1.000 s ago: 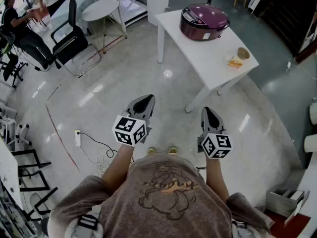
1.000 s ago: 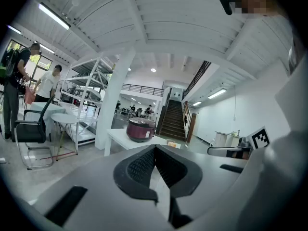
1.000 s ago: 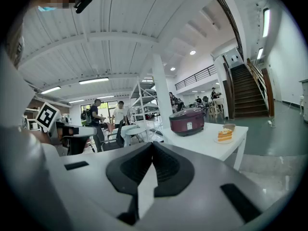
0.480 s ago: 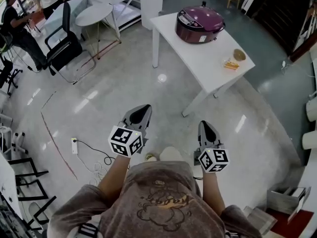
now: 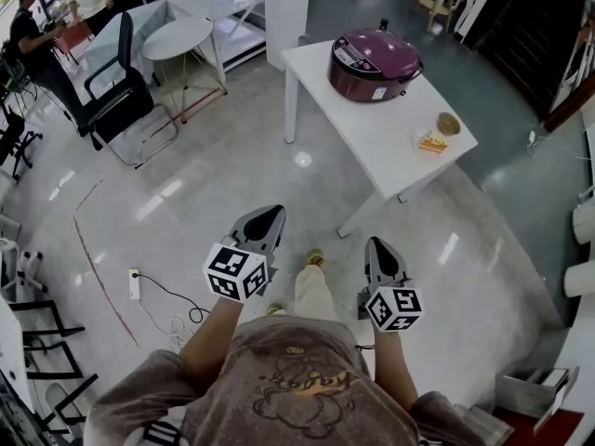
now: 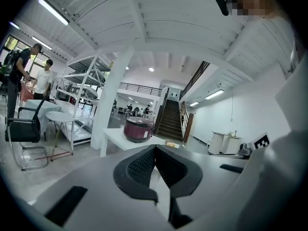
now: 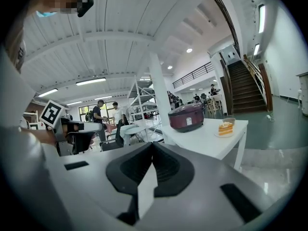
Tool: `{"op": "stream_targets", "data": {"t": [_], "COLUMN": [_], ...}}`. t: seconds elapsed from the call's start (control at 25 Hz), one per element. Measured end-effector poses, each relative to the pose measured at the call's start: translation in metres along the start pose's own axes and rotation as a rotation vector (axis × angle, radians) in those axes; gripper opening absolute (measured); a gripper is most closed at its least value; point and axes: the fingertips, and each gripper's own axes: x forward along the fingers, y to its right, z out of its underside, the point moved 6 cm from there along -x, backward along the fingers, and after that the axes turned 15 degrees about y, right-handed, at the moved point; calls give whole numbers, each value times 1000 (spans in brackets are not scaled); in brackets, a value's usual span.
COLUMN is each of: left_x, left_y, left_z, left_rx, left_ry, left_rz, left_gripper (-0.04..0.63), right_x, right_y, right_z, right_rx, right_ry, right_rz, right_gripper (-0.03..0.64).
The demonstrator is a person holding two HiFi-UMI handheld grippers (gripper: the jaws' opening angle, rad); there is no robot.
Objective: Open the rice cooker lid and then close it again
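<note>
- Far ahead of us, on the white table (image 5: 367,133), the purple rice cooker (image 5: 375,64) sits near the back edge with its lid down.
- We hold both grippers low in front of our body, over the glossy floor (image 5: 232,165) and well apart from the table.
- Our left gripper (image 5: 270,214) has its fingers pressed together with nothing between them; the left gripper view shows the tips meeting just below the distant cooker.
- Our right gripper (image 5: 377,247) is likewise closed and empty, its fingers meeting in a single seam in the right gripper view.
- Near the table's front corner we see a plate with a slice of cake (image 5: 430,141), and just beside it a small bowl (image 5: 450,124).
- To our left stand a black office chair (image 5: 121,96) and a small round table (image 5: 178,37), with two people further back.
- On the floor at left lies a power strip (image 5: 134,284) with a dark cable.
</note>
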Motion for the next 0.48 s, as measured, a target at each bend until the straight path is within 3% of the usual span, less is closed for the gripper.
{"op": "stream_targets", "data": {"t": [0.48], "left_x": [90], "left_y": [-30], "left_z": [-5], "left_rx": [-5], "left_ry": [8], "left_rz": [19], "left_gripper": [20], "right_x": [87], "right_y": [44], "right_z": [-18], "right_rx": [5], "right_ry": [2], "right_rz": [-17], "right_gripper": [2]}}
